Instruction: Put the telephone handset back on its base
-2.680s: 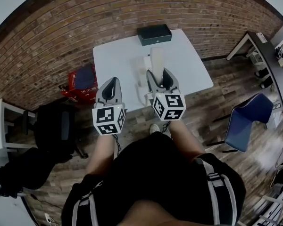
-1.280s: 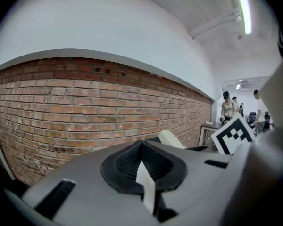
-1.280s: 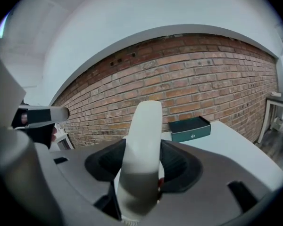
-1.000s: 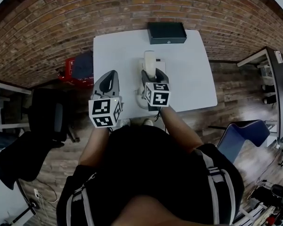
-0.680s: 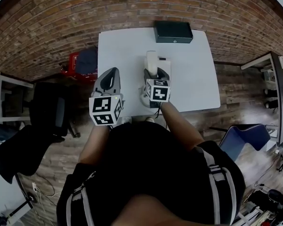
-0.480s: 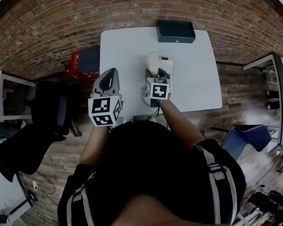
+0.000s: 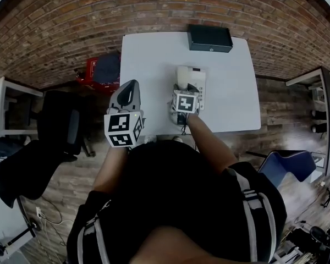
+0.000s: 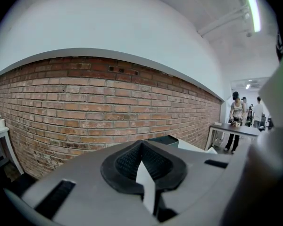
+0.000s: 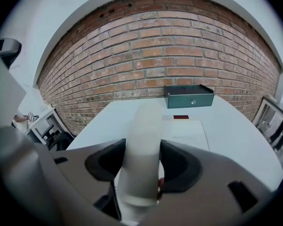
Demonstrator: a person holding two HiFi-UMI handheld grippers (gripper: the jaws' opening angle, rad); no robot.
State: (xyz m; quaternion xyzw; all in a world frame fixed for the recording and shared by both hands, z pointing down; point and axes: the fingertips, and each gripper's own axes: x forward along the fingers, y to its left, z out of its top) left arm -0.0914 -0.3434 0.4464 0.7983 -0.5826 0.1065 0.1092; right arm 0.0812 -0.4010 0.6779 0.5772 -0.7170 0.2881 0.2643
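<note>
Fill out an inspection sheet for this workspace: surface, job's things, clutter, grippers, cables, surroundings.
Surface: white table, mostly bare.
Job's things: handset held in the right gripper; base flat on the table just ahead of it.
Clutter: dark box at the table's far edge, by the wall.
Grippers: right gripper shut on the handset; left gripper shut, empty, held off the table's left edge.
Cables: one loose on the floor; handset cord not made out.
Surroundings: brick wall, red crate, black chair, blue chair, wood floor.
</note>
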